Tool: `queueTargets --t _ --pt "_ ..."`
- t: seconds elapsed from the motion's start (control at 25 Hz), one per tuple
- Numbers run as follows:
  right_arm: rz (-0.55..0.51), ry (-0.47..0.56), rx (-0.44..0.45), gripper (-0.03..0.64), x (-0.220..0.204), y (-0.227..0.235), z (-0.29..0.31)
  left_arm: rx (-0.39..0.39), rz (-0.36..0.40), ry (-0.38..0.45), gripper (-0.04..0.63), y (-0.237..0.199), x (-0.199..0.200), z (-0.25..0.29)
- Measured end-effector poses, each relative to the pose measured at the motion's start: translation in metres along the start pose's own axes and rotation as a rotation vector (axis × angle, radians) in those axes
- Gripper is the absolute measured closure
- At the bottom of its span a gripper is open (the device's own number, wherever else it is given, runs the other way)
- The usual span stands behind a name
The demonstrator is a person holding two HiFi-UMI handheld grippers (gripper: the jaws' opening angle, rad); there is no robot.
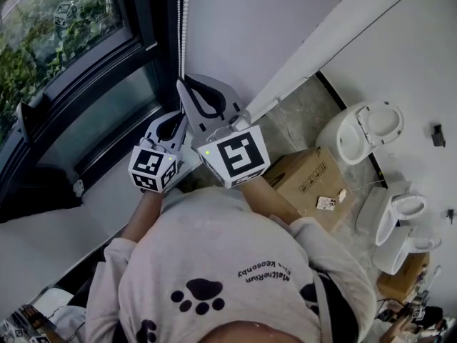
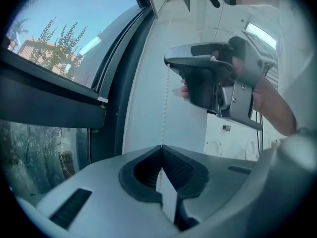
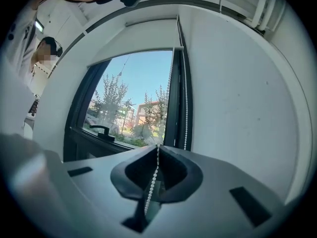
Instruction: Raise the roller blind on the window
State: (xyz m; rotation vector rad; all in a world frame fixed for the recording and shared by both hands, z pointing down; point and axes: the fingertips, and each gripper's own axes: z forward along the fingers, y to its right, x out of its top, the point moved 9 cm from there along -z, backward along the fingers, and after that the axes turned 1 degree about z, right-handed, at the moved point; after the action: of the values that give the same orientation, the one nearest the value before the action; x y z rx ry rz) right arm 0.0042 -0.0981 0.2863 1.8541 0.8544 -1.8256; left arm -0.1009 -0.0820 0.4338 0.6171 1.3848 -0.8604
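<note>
We count two grippers, left gripper [image 2: 161, 150] and right gripper [image 3: 157, 148], each clenched on the bead chain [image 3: 185, 93], whose two strands hang beside the one window [image 3: 133, 98], its roller blind [image 3: 148, 38] barely discernible up top.

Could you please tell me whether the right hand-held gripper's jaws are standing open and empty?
No, the right hand-held gripper is closed on the bead chain, which runs down between its pads.

I see wall [image 1: 271, 20] ahead, window frame [image 1: 153, 13] left, bead chain [image 1: 185, 27] between; cardboard box [image 1: 307, 177] low right; upward free.
</note>
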Motion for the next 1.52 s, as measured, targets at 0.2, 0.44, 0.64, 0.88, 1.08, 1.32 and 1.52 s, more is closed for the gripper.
queueTargets --t 0.2,0.44,0.64,0.88,1.08,1.32,1.52 --pt "-0.007 -0.016 -0.023 0.601 -0.013 0.002 -0.002 -0.012 0.005 -0.016 0.588 0.003 -0.010 0.003" --pt "0.009 -0.072 -0.028 0.601 -0.043 0.000 -0.004 -0.010 -0.018 -0.069 0.588 0.001 -0.039 0.004" --pt "0.026 -0.119 -0.012 0.601 -0.066 -0.005 -0.005 -0.014 -0.040 -0.113 0.588 -0.001 -0.064 0.003" --pt "0.041 -0.168 0.009 0.603 -0.087 -0.015 -0.007 0.005 -0.049 -0.165 0.588 -0.005 -0.085 -0.004" --pt "0.048 -0.171 0.013 0.603 -0.091 -0.019 -0.008 -0.001 -0.030 -0.171 0.586 -0.004 -0.090 -0.003" --pt "0.057 -0.169 0.009 0.604 -0.093 -0.017 -0.008 -0.053 -0.002 -0.168 0.584 -0.001 -0.086 -0.004" --pt "0.060 -0.165 0.008 0.604 -0.093 -0.015 -0.007 -0.078 -0.021 -0.112 0.583 -0.003 -0.063 -0.014"
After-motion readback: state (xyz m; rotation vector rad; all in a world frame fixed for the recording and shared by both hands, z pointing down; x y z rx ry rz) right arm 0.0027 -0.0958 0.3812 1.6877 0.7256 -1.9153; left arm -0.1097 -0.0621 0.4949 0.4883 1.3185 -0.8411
